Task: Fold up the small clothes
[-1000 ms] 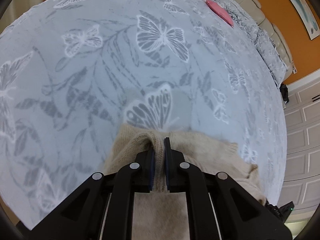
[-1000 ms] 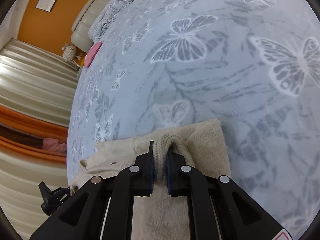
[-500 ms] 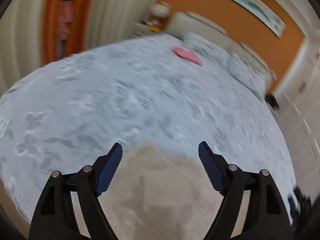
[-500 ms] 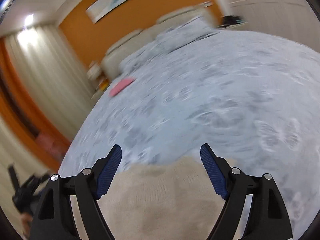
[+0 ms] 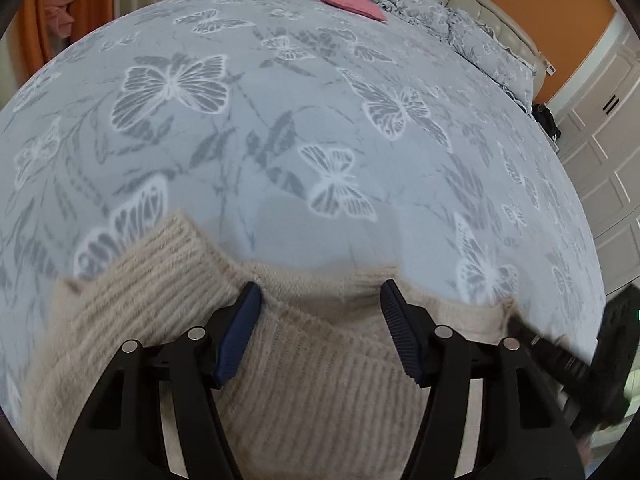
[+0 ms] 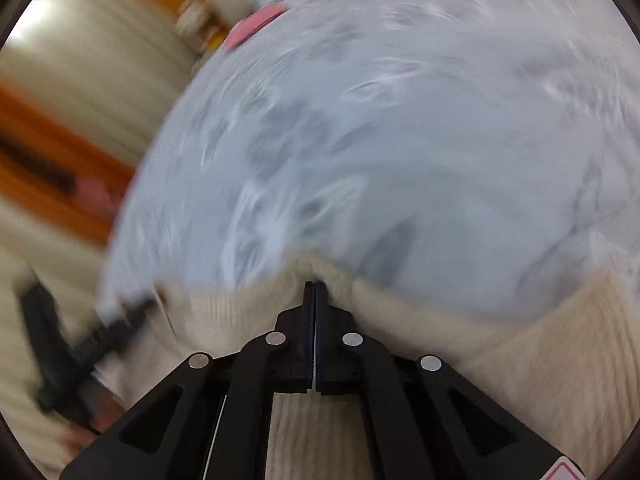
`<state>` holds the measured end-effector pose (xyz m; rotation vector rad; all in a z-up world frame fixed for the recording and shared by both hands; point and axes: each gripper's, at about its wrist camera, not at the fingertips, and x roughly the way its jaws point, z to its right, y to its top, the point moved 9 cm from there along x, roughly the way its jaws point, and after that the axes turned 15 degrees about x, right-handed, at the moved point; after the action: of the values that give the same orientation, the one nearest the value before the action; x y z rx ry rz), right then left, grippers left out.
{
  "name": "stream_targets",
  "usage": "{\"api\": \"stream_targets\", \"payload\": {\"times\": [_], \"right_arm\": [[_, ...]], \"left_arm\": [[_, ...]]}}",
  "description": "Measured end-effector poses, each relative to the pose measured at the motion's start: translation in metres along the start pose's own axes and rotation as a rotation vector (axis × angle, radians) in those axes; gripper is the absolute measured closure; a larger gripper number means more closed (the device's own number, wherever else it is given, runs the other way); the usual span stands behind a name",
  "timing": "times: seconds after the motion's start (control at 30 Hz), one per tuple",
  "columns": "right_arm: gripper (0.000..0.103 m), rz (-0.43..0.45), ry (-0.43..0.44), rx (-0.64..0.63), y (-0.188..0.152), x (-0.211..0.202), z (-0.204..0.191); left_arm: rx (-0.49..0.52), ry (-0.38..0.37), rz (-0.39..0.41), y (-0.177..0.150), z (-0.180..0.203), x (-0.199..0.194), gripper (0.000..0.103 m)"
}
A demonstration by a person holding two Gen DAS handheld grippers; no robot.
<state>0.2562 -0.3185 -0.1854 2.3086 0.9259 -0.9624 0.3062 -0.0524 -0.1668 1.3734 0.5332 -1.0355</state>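
Observation:
A beige knit sweater (image 5: 312,372) lies on the butterfly bedspread (image 5: 280,128), at the bottom of both wrist views. My left gripper (image 5: 320,320) hovers over its ribbed upper edge. Its jaws are apart and closing, with knit between them, and the pads do not press on it. To its left a ribbed sleeve or hem (image 5: 132,296) is blurred. In the blurred right wrist view my right gripper (image 6: 315,286) is shut, with the sweater (image 6: 520,352) edge drawn up into a small peak at its tips. Each gripper appears as a dark blur at the edge of the other's view.
A pink folded cloth (image 5: 352,2) lies far up the bed near the grey pillows (image 5: 480,40). An orange wall, curtains (image 6: 92,80) and white cabinet doors (image 5: 608,152) surround the bed. The bed's edge runs close on the right of the left wrist view.
Both grippers let go of the sweater folds they pinched, opened wide and shifted along the garment. The right one has shut again on the edge; the left one's jaws have narrowed.

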Motion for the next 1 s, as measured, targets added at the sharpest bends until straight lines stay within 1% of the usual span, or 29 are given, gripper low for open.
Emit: {"api": "stream_targets", "payload": {"times": [0.03,0.07,0.1,0.13,0.17,0.2,0.23,0.27,0.3,0.33,0.37,0.4,0.43,0.47,0.5,0.53,0.57,0.6,0.63,0.67,0.7,0.73,0.77,0.8,0.83,0.87,0.9,0.97,1.0], "right_arm": [[0.103,0.023,0.006,0.028,0.006,-0.008,0.003],[0.089,0.038,-0.007,0.033,0.007,-0.018,0.003],[0.085,0.065,-0.027,0.029,0.006,-0.035,0.003],[0.075,0.092,-0.021,0.012,0.005,-0.054,0.002],[0.056,0.115,-0.011,-0.006,0.003,-0.073,0.001],[0.046,0.154,-0.025,-0.024,0.001,-0.094,0.004],[0.03,0.215,-0.074,-0.046,-0.002,-0.122,0.016],[0.027,0.235,-0.104,-0.055,-0.002,-0.134,0.024],[0.027,0.242,-0.142,-0.066,-0.005,-0.141,0.032],[0.027,0.216,-0.186,-0.072,-0.01,-0.144,0.047],[0.027,0.186,-0.209,-0.065,-0.013,-0.141,0.056],[0.027,0.152,-0.228,-0.048,-0.017,-0.136,0.068],[0.031,0.114,-0.22,-0.026,-0.021,-0.127,0.074],[0.067,0.092,-0.196,-0.023,-0.026,-0.121,0.076],[0.09,0.08,-0.189,-0.019,-0.028,-0.116,0.075],[0.092,0.084,-0.159,-0.012,-0.026,-0.116,0.068],[0.092,0.113,-0.12,-0.017,-0.024,-0.125,0.06],[0.092,0.16,-0.089,-0.044,-0.018,-0.136,0.045],[0.093,0.206,-0.071,-0.073,-0.013,-0.147,0.032],[0.093,0.234,-0.061,-0.086,-0.008,-0.153,0.024],[0.093,0.248,-0.061,-0.091,-0.005,-0.156,0.023],[0.092,0.248,-0.093,-0.09,-0.002,-0.152,0.031],[0.089,0.236,-0.148,-0.092,0.0,-0.141,0.044],[0.089,0.2,-0.225,-0.093,0.0,-0.125,0.061],[0.088,0.151,-0.319,-0.058,-0.003,-0.109,0.086],[0.087,0.146,-0.288,-0.015,-0.006,-0.11,0.092],[0.085,0.164,-0.244,0.011,-0.007,-0.121,0.087],[0.082,0.267,-0.209,-0.02,-0.011,-0.16,0.062],[0.082,0.306,-0.152,-0.056,-0.018,-0.178,0.039]], "left_arm": [[0.014,0.003,0.017,0.002,0.0,-0.002,0.042],[0.019,0.001,0.033,0.005,0.002,-0.005,0.042],[0.027,-0.012,0.071,0.009,0.001,-0.017,0.042],[0.032,-0.03,0.098,0.014,0.003,-0.027,0.042],[0.037,-0.054,0.126,0.017,0.001,-0.041,0.04],[0.037,-0.069,0.144,0.017,-0.005,-0.055,0.031],[0.016,-0.061,0.148,0.014,-0.017,-0.069,0.02],[-0.013,-0.049,0.138,0.009,-0.03,-0.074,0.016],[-0.039,-0.039,0.114,0.001,-0.042,-0.076,0.015],[-0.069,-0.043,0.066,-0.011,-0.056,-0.072,0.015],[-0.091,-0.047,0.023,-0.023,-0.064,-0.065,0.015],[-0.111,-0.035,-0.015,-0.034,-0.072,-0.058,0.018],[-0.121,-0.025,-0.043,-0.042,-0.077,-0.051,0.026],[-0.101,-0.015,-0.039,-0.044,-0.077,-0.049,0.032],[-0.069,0.018,-0.031,-0.042,-0.074,-0.05,0.059],[-0.036,0.014,-0.039,-0.037,-0.069,-0.052,0.081],[-0.043,-0.012,-0.031,-0.03,-0.066,-0.054,0.086],[-0.061,-0.043,0.008,-0.018,-0.064,-0.063,0.092],[-0.063,-0.05,0.028,-0.01,-0.063,-0.068,0.092],[-0.057,-0.034,0.043,-0.002,-0.064,-0.072,0.092],[-0.057,-0.01,0.047,0.003,-0.067,-0.071,0.092],[-0.059,0.005,0.034,0.003,-0.07,-0.067,0.091],[-0.05,0.031,0.002,-0.001,-0.073,-0.055,0.091],[-0.038,0.06,-0.039,-0.009,-0.078,-0.042,0.088],[-0.041,0.073,-0.071,-0.017,-0.082,-0.027,0.086],[-0.053,0.079,-0.051,-0.018,-0.082,-0.029,0.085],[-0.059,0.087,-0.034,-0.016,-0.08,-0.037,0.084],[-0.062,0.086,0.014,-0.007,-0.068,-0.069,0.083],[-0.063,0.07,0.069,-0.001,-0.058,-0.088,0.076]]}}
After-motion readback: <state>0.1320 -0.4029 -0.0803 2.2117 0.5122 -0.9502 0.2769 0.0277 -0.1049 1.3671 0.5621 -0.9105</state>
